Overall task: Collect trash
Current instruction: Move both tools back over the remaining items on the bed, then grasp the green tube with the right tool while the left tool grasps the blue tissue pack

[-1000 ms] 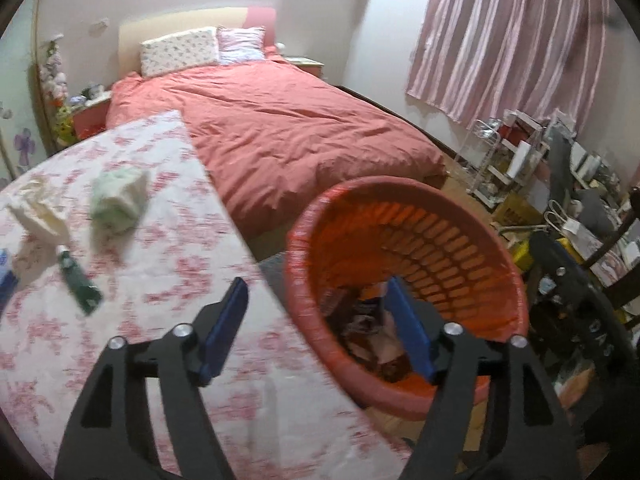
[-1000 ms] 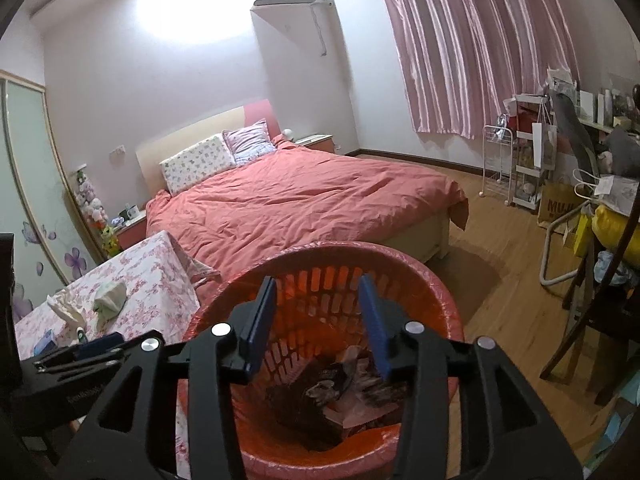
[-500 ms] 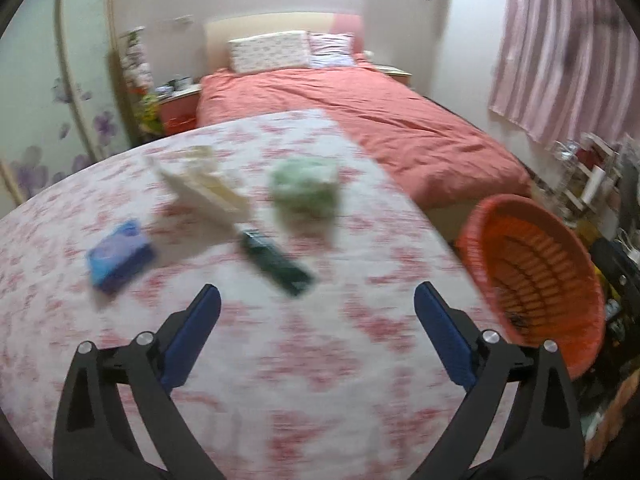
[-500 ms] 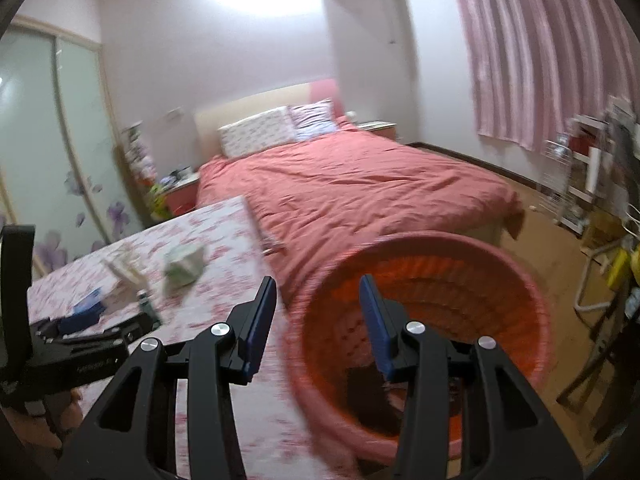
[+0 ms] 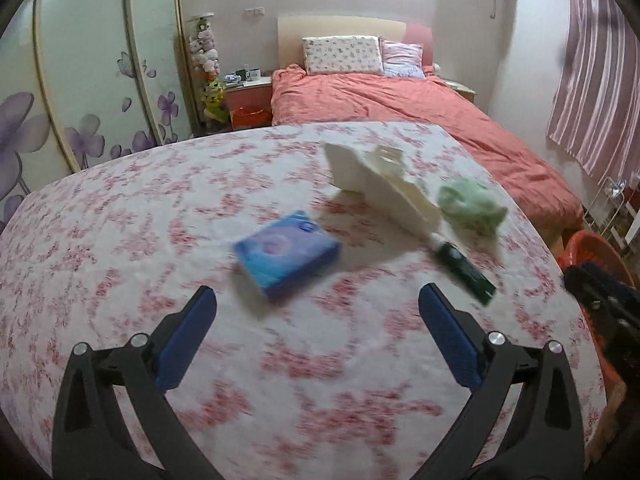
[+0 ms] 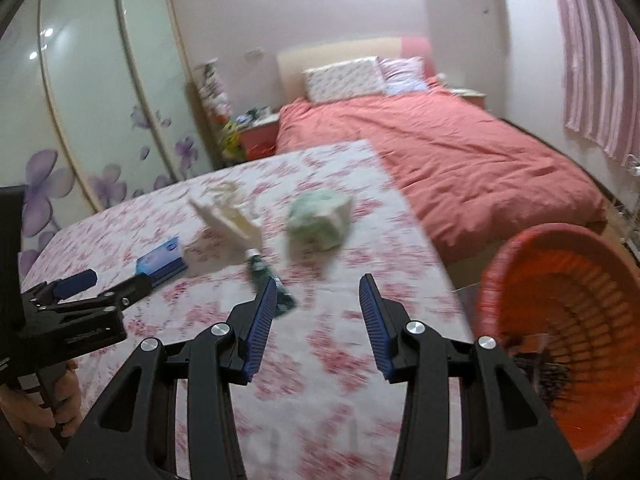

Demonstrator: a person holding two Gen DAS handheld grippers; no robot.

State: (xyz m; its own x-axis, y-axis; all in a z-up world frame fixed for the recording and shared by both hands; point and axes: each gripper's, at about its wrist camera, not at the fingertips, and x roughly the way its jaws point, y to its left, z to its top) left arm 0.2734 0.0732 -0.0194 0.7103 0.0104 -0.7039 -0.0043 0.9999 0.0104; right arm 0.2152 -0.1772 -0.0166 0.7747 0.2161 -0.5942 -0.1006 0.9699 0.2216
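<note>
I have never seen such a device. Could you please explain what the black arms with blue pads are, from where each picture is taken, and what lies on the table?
They are hand-held grippers, one in each hand of a person; no robot is here. Each picture comes from a camera on one gripper, looking along its fingers. The left gripper is open wide and empty. The right gripper is open too, holding nothing. On the table lie a blue box, crumpled white paper, a green wad and a dark green tube. An orange basket beside the table already holds some trash.
</note>
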